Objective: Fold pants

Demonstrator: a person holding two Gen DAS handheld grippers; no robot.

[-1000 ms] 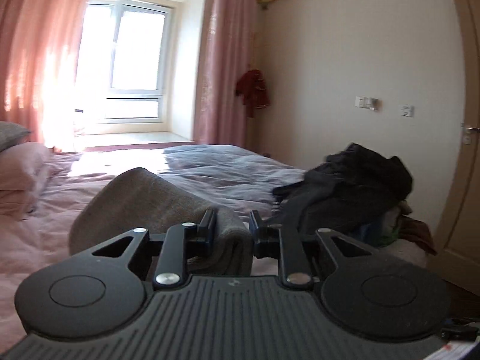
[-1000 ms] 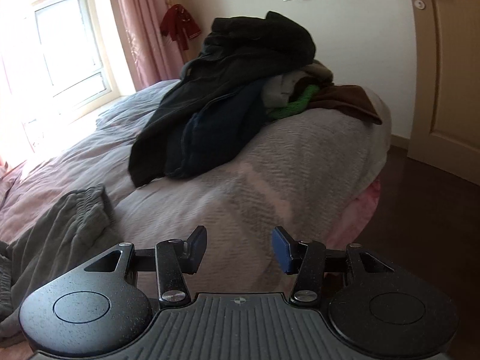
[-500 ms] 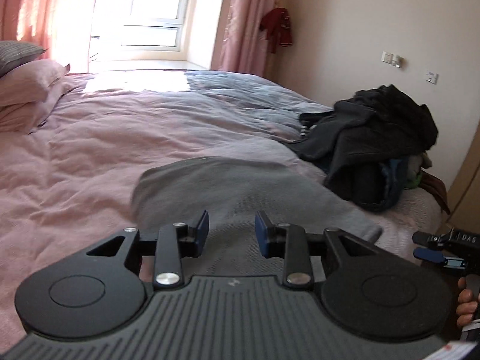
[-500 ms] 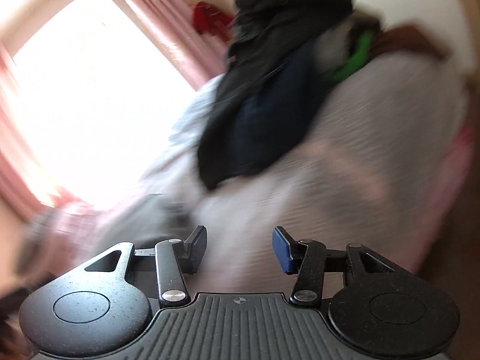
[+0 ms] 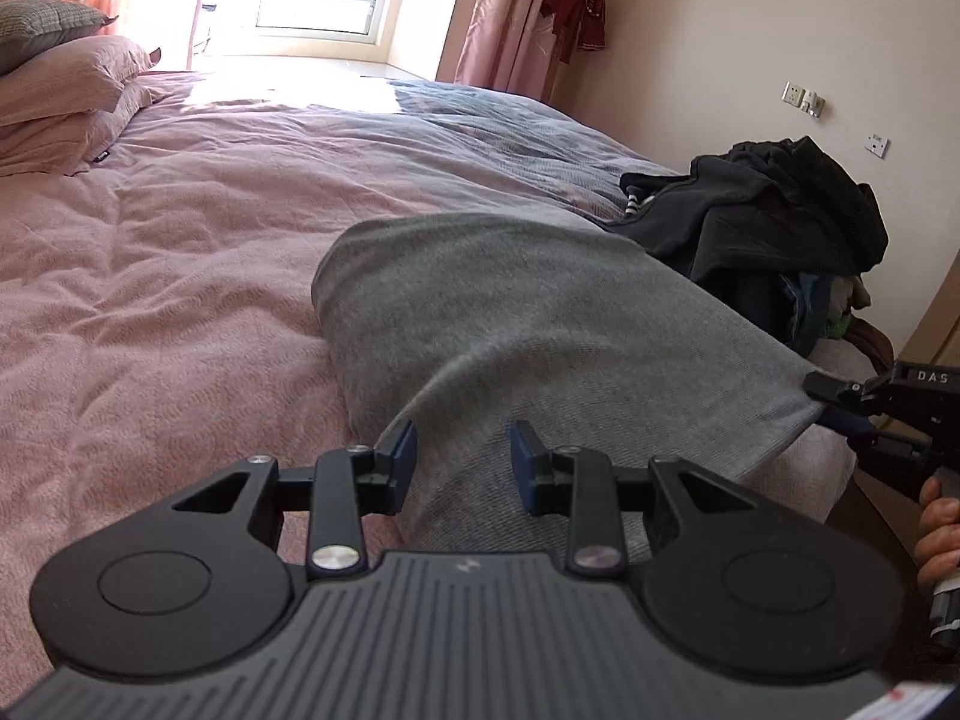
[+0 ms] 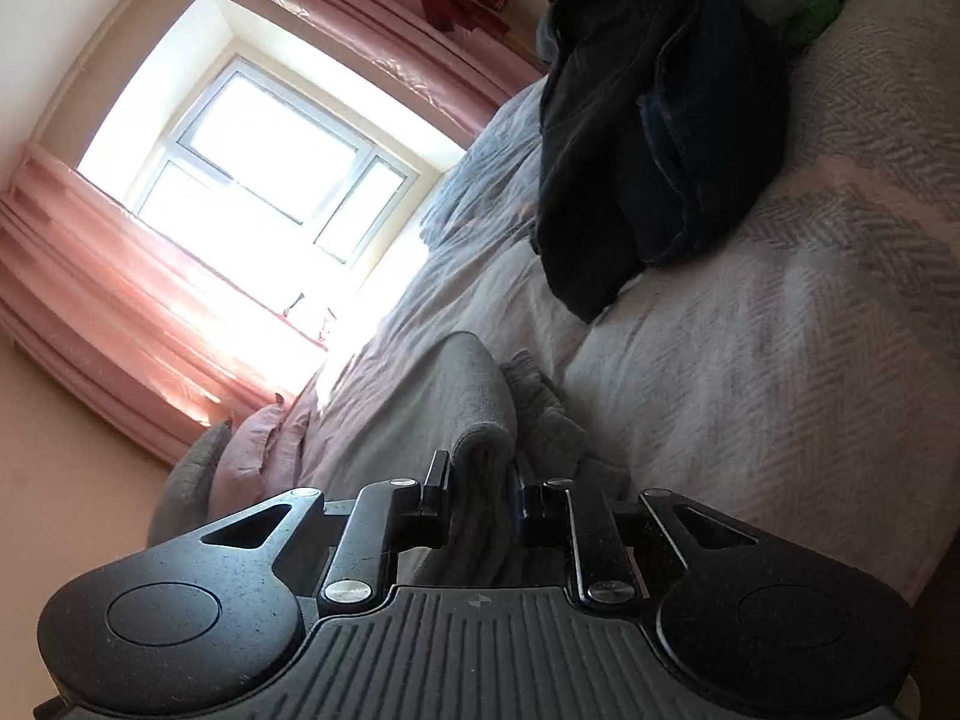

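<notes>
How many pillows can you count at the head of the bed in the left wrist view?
3: a grey pillow on top at the far left, a pink pillow under it, and another pink one at the bottom. Others may lie beyond the frame edge.

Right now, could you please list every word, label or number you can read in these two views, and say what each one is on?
"DAS": white letters on the black body of the right gripper, seen at the right edge of the left wrist view.
Small dark tag on the pillow: too small to read.
Wall socket: a mark on it, too small to read.
Paper at the bottom right corner: red marks, blurred.
Right wrist view: no text.
</notes>
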